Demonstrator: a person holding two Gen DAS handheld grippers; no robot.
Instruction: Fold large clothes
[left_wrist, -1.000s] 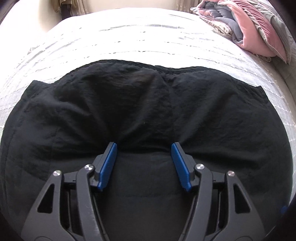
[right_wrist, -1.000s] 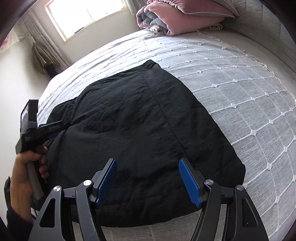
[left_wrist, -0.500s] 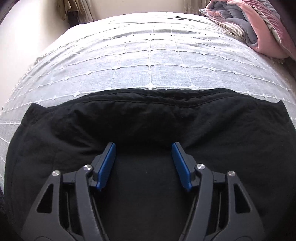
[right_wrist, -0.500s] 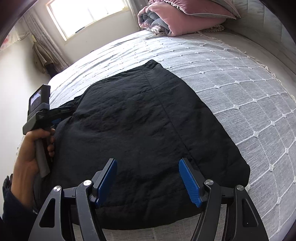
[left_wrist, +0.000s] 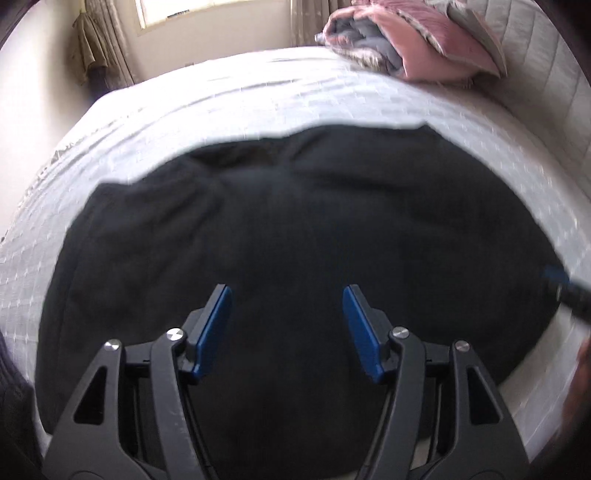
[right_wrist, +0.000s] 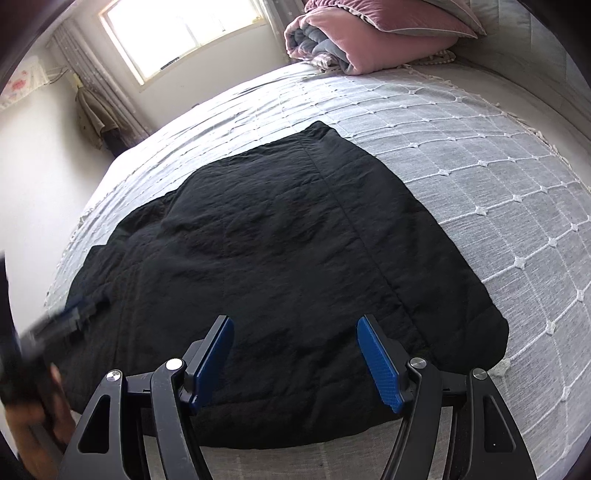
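Observation:
A black garment (right_wrist: 280, 251) lies flat and folded on the grey-white quilted bedspread (right_wrist: 480, 177); the blurred left wrist view also shows the garment (left_wrist: 295, 229). My left gripper (left_wrist: 286, 291) hovers over its near part, jaws apart, nothing between the blue pads. My right gripper (right_wrist: 294, 321) stands open above the garment's near edge, close to its right corner, holding nothing. The left gripper (right_wrist: 62, 321) shows as a blur at the garment's left side, with the person's hand (right_wrist: 33, 424) below it. The right gripper's tip (left_wrist: 565, 291) pokes in at the right edge.
A folded pink and grey quilt with a pillow (right_wrist: 369, 40) sits at the head of the bed. A window (right_wrist: 184, 33) and curtains stand behind. The padded headboard (left_wrist: 546, 74) runs along the right. Bare bedspread lies right of the garment.
My left gripper has pulled back off the garment's far left part and swung toward the near edge; its view now takes in the whole garment. The right gripper stays where it was.

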